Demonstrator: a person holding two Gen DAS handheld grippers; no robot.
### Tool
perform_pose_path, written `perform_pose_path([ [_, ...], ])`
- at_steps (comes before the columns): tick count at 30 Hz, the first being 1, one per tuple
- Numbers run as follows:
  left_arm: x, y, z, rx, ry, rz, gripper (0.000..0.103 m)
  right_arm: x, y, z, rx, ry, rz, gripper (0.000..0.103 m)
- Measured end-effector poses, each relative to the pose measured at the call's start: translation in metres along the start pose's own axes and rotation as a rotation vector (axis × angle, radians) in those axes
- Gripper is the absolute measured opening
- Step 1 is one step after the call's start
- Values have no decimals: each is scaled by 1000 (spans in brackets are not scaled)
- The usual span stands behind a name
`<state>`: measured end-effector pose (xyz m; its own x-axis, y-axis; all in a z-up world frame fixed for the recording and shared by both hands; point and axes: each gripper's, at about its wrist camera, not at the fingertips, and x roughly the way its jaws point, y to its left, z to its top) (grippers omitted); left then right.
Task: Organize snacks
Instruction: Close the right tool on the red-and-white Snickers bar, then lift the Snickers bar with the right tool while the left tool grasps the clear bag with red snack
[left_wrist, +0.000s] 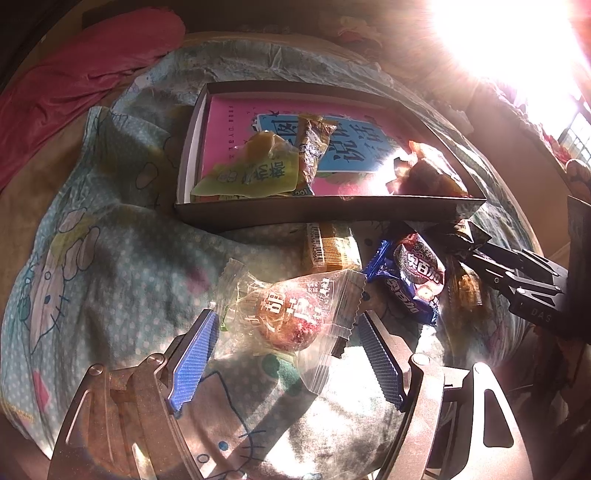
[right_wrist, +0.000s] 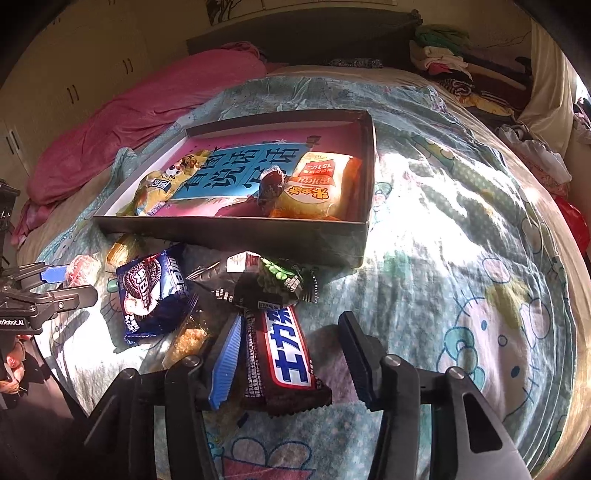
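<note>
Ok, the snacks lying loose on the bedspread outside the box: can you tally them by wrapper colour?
Clear: 2 (pink ball snack, crumbly brown snack)
Blue: 1 (cookie pack)
Yellow: 1 (wafer pack)
Dark: at least 2 (pea packet, chocolate bar)
Total: at least 6; the dark wrappers overlap, so one more may hide there.

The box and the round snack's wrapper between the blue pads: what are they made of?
The box looks like thin matte cardboard: straight folded walls, dull dark outside, white inside. The wrapper seems clear glossy plastic film: the pink snack shows through, its sealed ends are crimped, and it glints in the sun.
</note>
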<state>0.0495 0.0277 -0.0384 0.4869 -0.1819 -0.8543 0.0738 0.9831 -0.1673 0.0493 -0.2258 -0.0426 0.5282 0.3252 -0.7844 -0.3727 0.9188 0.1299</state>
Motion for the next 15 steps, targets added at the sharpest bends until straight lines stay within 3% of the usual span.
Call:
perform_pose_path([
  [6, 2, -1, 0, 3, 2, 6, 79, 8, 6, 2, -66, 12, -26, 45],
  [10, 3, -2, 1, 8, -9, 12, 79, 8, 8, 1, -82, 10, -32, 31],
  [15, 3, -2, 3, 14, -27, 13, 79, 0, 1, -3, -35, 10, -18, 29],
])
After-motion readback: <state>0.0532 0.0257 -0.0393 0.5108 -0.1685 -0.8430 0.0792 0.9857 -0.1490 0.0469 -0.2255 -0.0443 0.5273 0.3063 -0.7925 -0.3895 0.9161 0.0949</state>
